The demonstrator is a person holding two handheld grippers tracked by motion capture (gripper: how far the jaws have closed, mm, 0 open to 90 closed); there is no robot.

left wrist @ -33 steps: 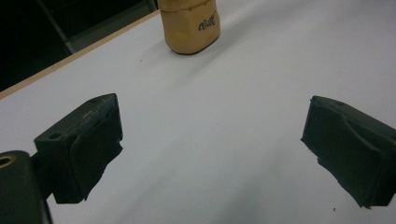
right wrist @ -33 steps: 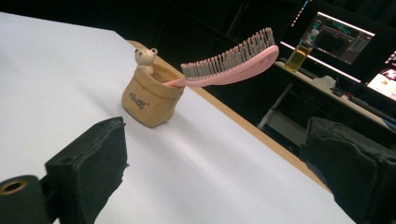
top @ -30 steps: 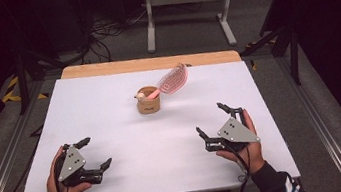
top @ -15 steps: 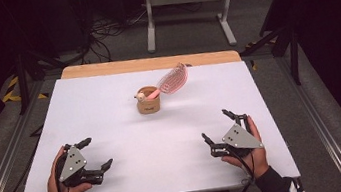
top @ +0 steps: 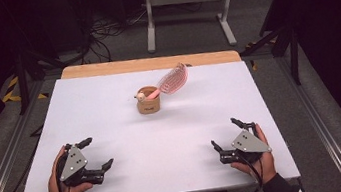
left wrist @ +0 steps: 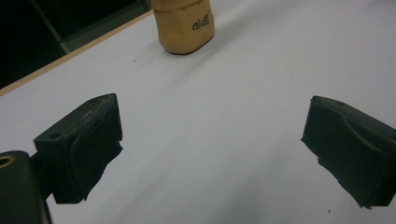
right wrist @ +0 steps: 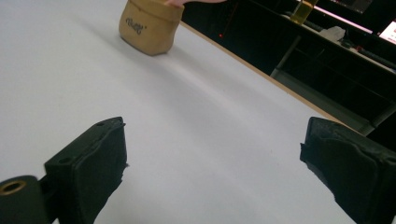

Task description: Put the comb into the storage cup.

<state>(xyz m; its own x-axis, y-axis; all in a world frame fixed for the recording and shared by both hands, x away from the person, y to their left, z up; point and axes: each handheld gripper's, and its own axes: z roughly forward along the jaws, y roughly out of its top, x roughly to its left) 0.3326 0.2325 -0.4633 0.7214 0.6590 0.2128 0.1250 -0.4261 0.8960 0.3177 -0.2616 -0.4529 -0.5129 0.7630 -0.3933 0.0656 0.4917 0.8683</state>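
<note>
High view: right gripper (top: 223, 133) pulled back toward near table edge, jaws spread, empty; left gripper (top: 98, 152) unmoved, spread. Pink hairbrush (top: 173, 80) rests in tan cup (top: 148, 100), mid-table, well apart from both.
Left gripper view: cup (left wrist: 183, 23) far ahead.
Right gripper view: cup (right wrist: 150, 24) distant. Likely placement finished, hands retreating.

Both forearms enter from six o'clock. The left hand (top: 64, 179) holds the left gripper (top: 97, 153) at about seven o'clock, its jaws spread wide and empty. The right hand (top: 255, 157) holds the right gripper (top: 225, 132) at about five o'clock, its jaws likewise wide apart, gripping nothing.
</note>
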